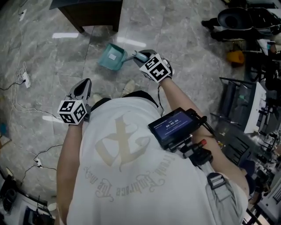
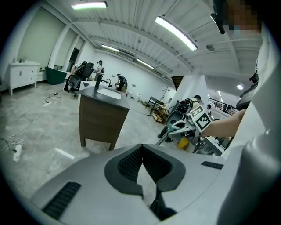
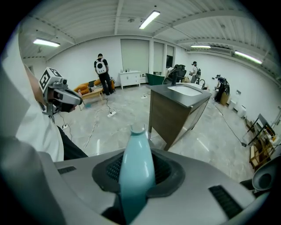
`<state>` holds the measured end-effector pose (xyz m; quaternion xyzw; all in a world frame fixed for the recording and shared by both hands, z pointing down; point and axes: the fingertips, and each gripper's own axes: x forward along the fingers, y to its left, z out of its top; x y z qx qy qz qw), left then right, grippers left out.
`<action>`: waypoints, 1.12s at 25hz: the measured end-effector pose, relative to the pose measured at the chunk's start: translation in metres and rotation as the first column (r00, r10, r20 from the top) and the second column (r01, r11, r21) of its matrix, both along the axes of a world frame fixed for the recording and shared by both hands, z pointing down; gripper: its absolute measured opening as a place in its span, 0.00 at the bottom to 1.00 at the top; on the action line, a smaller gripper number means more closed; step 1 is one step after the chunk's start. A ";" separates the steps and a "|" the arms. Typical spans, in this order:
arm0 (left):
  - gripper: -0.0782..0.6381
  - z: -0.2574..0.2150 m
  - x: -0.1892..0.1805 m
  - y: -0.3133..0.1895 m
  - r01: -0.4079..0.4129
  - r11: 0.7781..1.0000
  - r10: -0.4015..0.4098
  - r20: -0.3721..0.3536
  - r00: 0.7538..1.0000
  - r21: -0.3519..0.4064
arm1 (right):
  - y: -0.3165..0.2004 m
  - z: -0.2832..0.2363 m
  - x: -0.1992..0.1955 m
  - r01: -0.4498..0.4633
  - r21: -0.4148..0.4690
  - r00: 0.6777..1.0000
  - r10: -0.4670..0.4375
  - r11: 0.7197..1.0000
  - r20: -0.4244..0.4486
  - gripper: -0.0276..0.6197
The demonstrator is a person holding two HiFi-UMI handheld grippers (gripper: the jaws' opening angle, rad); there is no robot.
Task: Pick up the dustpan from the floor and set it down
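Note:
The teal dustpan [image 1: 113,57] hangs just above the grey marble floor, pan to the left and handle to the right. My right gripper [image 1: 138,55] is shut on that handle; in the right gripper view the teal handle [image 3: 136,165] stands up between the dark pads. My left gripper [image 1: 86,83] hovers lower left of the dustpan and apart from it, shut with nothing between its pads [image 2: 131,162]. From the left gripper view, the right gripper [image 2: 181,126] shows to the right with a bit of teal in it.
A dark wooden cabinet [image 1: 94,13] stands just beyond the dustpan. Cables and a power strip [image 1: 25,79] lie on the floor at the left. Carts and equipment [image 1: 246,101] crowd the right side. A person [image 3: 102,72] stands far off.

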<state>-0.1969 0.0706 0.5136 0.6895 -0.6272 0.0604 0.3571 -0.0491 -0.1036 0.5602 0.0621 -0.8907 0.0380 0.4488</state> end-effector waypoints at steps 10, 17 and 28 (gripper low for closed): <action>0.12 -0.012 -0.050 0.059 0.087 0.996 -0.088 0.013 0.996 0.037 | 0.047 -0.039 -0.078 0.096 0.008 0.994 -0.097 0.995 0.053 0.20; 0.12 -0.020 -0.072 0.083 0.097 0.992 -0.100 0.031 0.995 0.084 | 0.076 -0.058 -0.123 0.147 0.026 0.986 -0.149 0.989 0.078 0.20; 0.12 -0.017 -0.099 0.102 0.142 0.984 -0.145 0.016 0.989 0.108 | 0.101 -0.072 -0.158 0.182 0.048 0.979 -0.186 0.982 0.081 0.20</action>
